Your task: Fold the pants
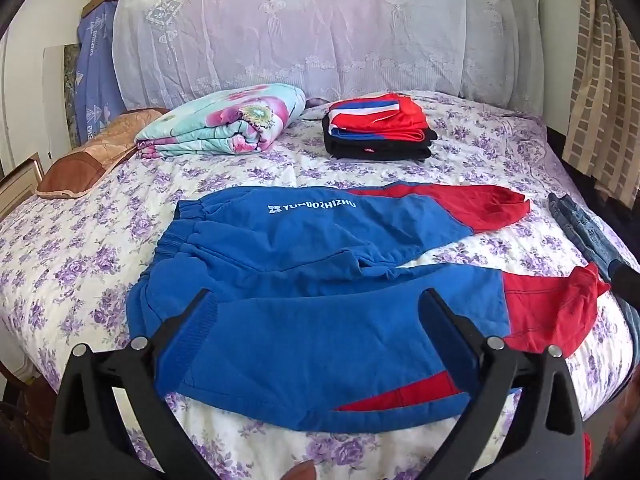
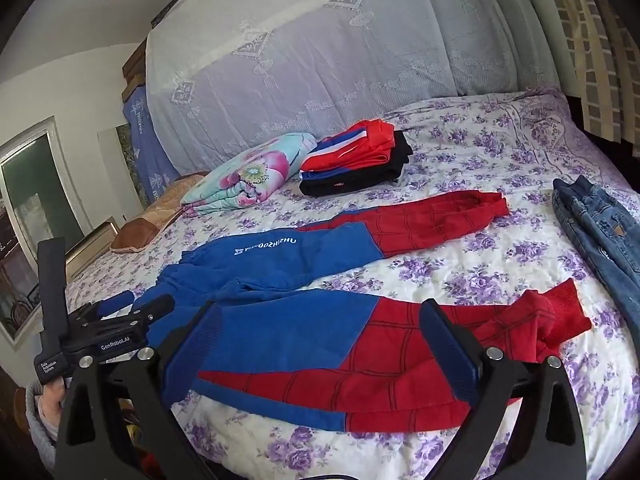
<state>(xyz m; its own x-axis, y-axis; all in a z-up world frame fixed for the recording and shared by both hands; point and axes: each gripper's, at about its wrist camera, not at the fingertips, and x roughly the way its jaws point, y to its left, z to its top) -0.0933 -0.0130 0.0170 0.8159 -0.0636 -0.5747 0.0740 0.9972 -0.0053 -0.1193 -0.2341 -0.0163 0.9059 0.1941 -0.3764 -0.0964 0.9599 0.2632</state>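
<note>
A pair of blue pants with red lower legs lies spread flat on the floral bed, waistband to the left, both legs stretching right, white lettering on the far leg. My left gripper hovers open over the near leg's blue upper part, close to the waistband, with nothing pressed between its blue pads. My right gripper is open too, above the near leg where blue meets red. In the right wrist view the left gripper shows at the left by the waistband, held by a hand.
A stack of folded red, blue and black clothes and a folded floral quilt sit at the back of the bed. Jeans lie at the right edge. A brown pillow rests far left.
</note>
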